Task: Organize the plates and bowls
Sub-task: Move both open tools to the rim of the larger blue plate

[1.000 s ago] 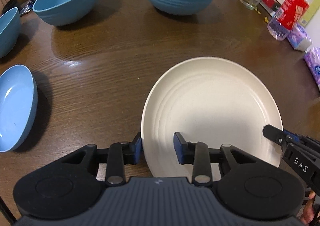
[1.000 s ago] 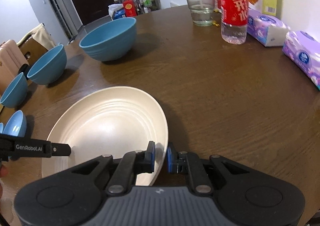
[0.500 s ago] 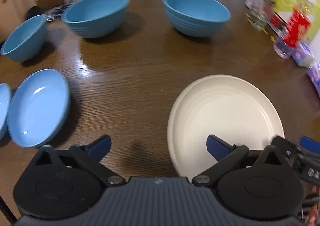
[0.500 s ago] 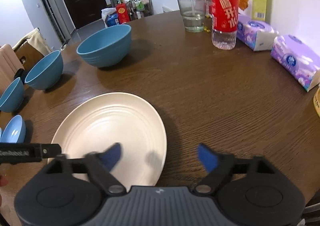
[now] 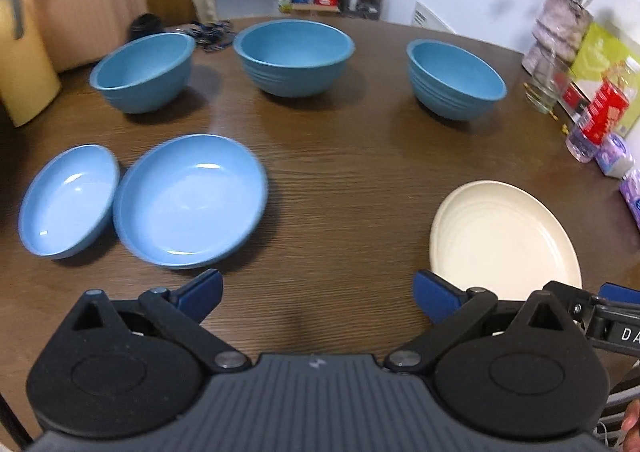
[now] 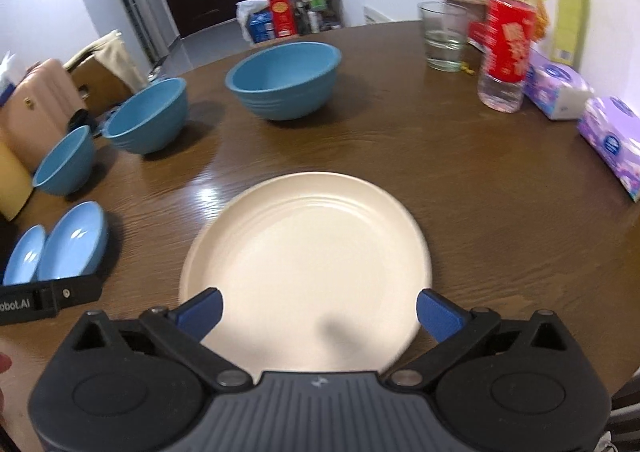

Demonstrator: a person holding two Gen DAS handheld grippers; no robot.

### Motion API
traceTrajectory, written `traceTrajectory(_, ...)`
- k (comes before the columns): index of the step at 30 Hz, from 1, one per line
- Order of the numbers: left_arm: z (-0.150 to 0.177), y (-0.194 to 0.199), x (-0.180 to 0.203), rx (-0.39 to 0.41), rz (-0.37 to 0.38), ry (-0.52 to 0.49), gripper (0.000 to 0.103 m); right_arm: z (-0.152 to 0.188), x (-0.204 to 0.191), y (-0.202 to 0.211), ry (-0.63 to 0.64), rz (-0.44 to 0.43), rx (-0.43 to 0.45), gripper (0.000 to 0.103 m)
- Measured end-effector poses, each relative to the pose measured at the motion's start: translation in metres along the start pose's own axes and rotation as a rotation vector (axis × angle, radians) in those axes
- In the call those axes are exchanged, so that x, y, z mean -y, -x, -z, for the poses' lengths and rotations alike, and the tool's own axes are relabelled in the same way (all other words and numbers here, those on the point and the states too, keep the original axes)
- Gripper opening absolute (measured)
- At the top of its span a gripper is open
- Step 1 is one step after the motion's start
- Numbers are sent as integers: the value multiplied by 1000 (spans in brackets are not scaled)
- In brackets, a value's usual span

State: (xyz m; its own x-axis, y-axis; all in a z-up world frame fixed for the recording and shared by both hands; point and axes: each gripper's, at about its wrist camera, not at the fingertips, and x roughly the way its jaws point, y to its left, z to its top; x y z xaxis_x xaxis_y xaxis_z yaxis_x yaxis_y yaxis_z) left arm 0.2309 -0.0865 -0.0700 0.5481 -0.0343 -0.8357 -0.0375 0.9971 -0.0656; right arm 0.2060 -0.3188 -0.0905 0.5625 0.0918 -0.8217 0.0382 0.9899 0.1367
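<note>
Cream plate (image 6: 306, 252) lies flat on the tabletop (image 6: 460, 192), near edge, just ahead of the right gripper (image 6: 318, 310). Both grippers' jaws wide open, holding nothing; left gripper (image 5: 318, 294) is over bare wood. Two blue plates (image 5: 188, 200) touch at left; three blue bowls (image 5: 294, 56) stand apart behind, likely awaiting stacking.

Plate (image 6: 306, 252) sits on the worktop (image 6: 460, 192) just ahead of the right claw (image 6: 318, 312); two shallow dishes (image 5: 188, 198) ahead-left of the left claw (image 5: 318, 298), three bowls (image 5: 294, 56) beyond.
</note>
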Motion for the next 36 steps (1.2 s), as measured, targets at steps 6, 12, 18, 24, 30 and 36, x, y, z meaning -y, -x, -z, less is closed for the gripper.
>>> traceTrajectory(6,8,17,-44,21,-44,82,103,5,-47,4,91,-67,-17,103)
traceTrajectory(12,18,23,-79,15,-82,154,103,12,-93,0,187,-114,-51,103)
traceTrajectory(18,25,30,-106,17,-111,199,103,16,-129,-2,259,-139,-68,103)
traceTrajectory(24,34,36,-127,19,-130,221,103,18,-150,-2,295,-150,-78,103)
traceTrajectory(30,39,41,-142,23,-142,230,103,23,-167,-3,311,-155,-87,103)
traceTrajectory(36,40,42,-155,24,-142,230,103,27,-177,-3,302,-148,-87,103)
